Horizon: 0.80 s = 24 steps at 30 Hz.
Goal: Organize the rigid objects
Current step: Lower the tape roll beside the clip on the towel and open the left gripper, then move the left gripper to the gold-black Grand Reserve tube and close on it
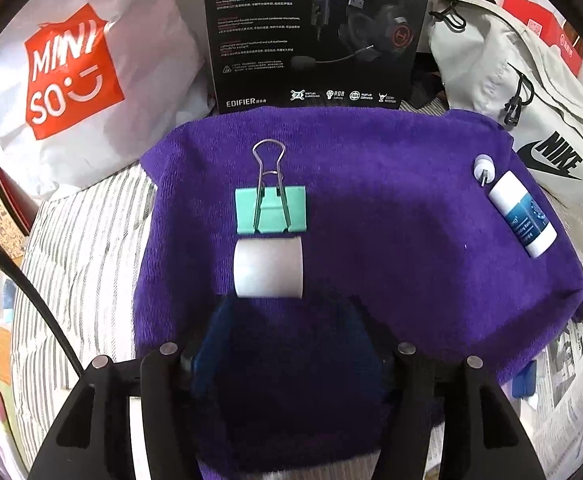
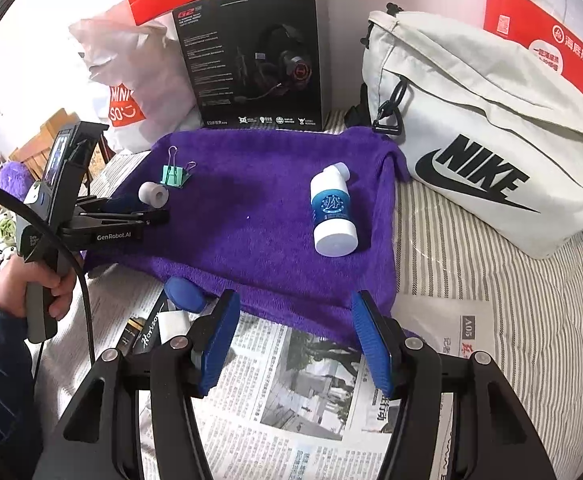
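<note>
Three rigid items on purple towel (image 2: 259, 216): white roll (image 1: 268, 269) & green binder clip (image 1: 270, 210) touching near its left side, bottle (image 2: 333, 216) toward its right. Left gripper (image 1: 287, 340) apart, empty, just short of roll. Right gripper (image 2: 295, 344) apart, empty, off towel's near edge. Bottle prob light, stiff, slick; grab across body.

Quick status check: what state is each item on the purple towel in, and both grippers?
Green binder clip: flat on the purple towel, wire handles folded out.
White tape roll: on its side, beside the clip, free of the jaws.
White bottle: lying down, nozzle end away from the right camera.
Left gripper: jaws apart, empty.
Right gripper: jaws apart, empty, over newspaper.
</note>
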### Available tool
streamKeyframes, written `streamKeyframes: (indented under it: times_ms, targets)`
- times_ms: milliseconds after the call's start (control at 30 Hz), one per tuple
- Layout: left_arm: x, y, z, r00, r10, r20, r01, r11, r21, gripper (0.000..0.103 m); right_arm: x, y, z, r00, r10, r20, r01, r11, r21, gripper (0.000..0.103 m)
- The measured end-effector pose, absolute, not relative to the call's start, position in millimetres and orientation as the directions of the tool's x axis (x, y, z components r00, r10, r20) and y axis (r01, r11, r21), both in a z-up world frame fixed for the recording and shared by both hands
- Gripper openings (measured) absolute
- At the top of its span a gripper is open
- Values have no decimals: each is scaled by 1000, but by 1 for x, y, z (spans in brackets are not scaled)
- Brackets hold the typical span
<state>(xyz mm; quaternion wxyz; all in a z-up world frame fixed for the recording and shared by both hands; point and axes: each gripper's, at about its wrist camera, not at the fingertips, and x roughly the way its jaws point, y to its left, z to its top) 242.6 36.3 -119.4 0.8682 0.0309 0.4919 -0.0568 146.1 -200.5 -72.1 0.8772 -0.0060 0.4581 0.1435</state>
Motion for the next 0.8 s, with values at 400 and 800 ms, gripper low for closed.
streamKeyframes:
  times_ms: [400, 800]
  targets:
    - [164, 33, -77, 559, -137, -818, 162, 985, -54, 57, 124, -199, -74, 533, 285, -797, -257, 952, 169, 61]
    - [89, 0, -113, 502, -176, -847, 181, 979, -96, 57, 108, -210, -67, 560, 276, -781, -244, 956, 163, 62]
